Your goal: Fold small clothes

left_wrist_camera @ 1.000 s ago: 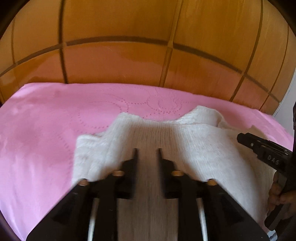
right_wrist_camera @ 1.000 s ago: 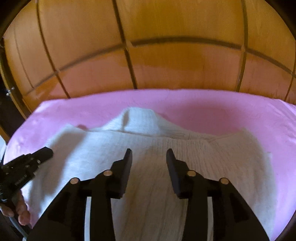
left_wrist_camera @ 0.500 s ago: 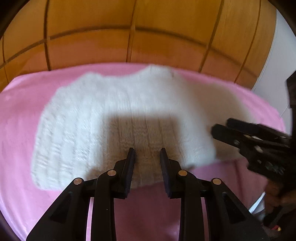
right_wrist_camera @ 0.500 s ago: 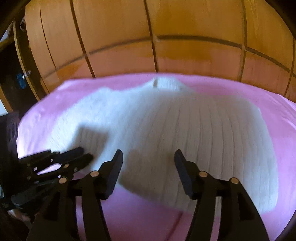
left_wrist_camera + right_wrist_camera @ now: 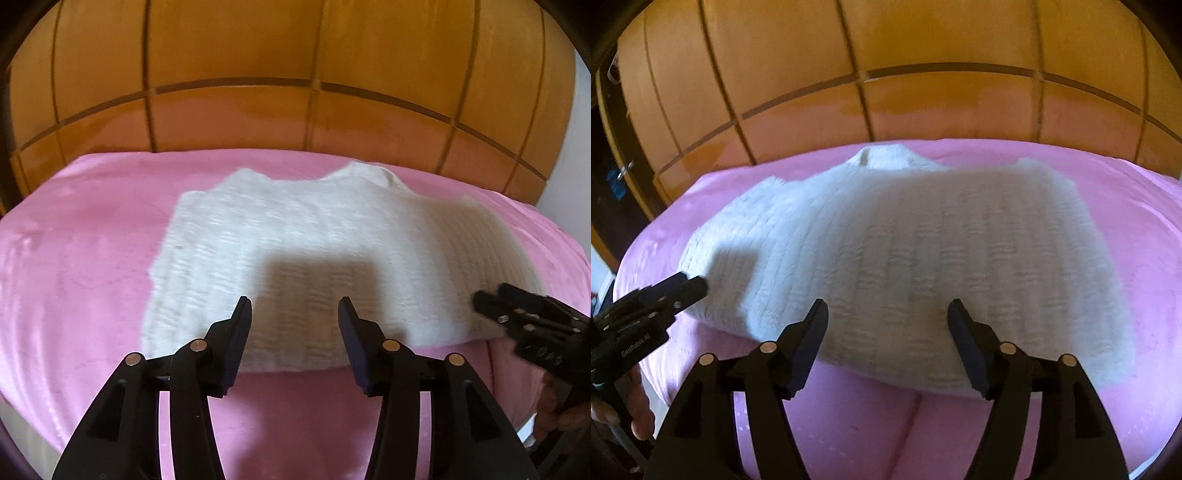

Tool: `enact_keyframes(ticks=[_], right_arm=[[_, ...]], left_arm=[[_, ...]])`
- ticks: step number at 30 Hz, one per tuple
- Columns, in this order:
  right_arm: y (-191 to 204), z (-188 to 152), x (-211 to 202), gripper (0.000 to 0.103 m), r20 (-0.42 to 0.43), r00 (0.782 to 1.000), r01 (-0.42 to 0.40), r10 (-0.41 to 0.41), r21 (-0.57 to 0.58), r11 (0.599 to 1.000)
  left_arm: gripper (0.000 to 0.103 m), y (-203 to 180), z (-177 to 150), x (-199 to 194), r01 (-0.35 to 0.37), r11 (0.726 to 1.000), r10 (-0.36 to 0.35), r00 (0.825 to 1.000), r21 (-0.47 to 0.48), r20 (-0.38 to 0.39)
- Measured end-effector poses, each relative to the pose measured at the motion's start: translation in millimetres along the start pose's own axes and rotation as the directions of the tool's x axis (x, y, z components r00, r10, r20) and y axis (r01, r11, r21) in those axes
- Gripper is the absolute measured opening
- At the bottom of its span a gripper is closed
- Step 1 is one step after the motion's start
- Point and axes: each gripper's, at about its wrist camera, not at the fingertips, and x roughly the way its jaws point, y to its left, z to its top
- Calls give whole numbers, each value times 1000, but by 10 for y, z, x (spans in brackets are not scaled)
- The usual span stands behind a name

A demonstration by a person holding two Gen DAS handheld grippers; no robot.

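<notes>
A white knitted sweater [image 5: 314,251] lies spread flat on the pink bedcover [image 5: 74,266], collar toward the headboard; it also shows in the right wrist view [image 5: 923,251]. My left gripper [image 5: 295,314] is open and empty, hovering over the sweater's near hem. My right gripper [image 5: 888,317] is open and empty, above the hem further right. Each gripper shows in the other's view: the right one [image 5: 524,317] at the sweater's right edge, the left one [image 5: 653,299] at its left edge.
A tall orange wooden headboard [image 5: 295,74] with dark grooves stands behind the bed. The pink bedcover [image 5: 1145,221] extends on all sides of the sweater. A dark gap with a door handle [image 5: 620,173] lies at the far left.
Both grippers have pulled back from low over the sweater's chest to above its near hem, and their jaws have opened wider. The sweater lies flat and unheld.
</notes>
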Motion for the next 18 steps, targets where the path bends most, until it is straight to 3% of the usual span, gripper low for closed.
enact_keyframes(ticks=[7,12,14,18], right_arm=[[-360,47,-128,68,14,997,72,-74,93,993],[-618,30,-81,68,-30,994,106,-102,169,980],[-696,4,-15,69,-50,995,98,-90,200,975],[-683,-2,23,73,-48,994,105,-97,191,976]], left_arm=[[48,118,9,-52,-25,999,25,1000,-22,9],[48,218,-17,-41,-47,998,47,999,-38,0],[61,290,-26,-20,-60,997,60,998,-51,-6],[62,498,-48,7,-88,992,87,996,-90,-15]])
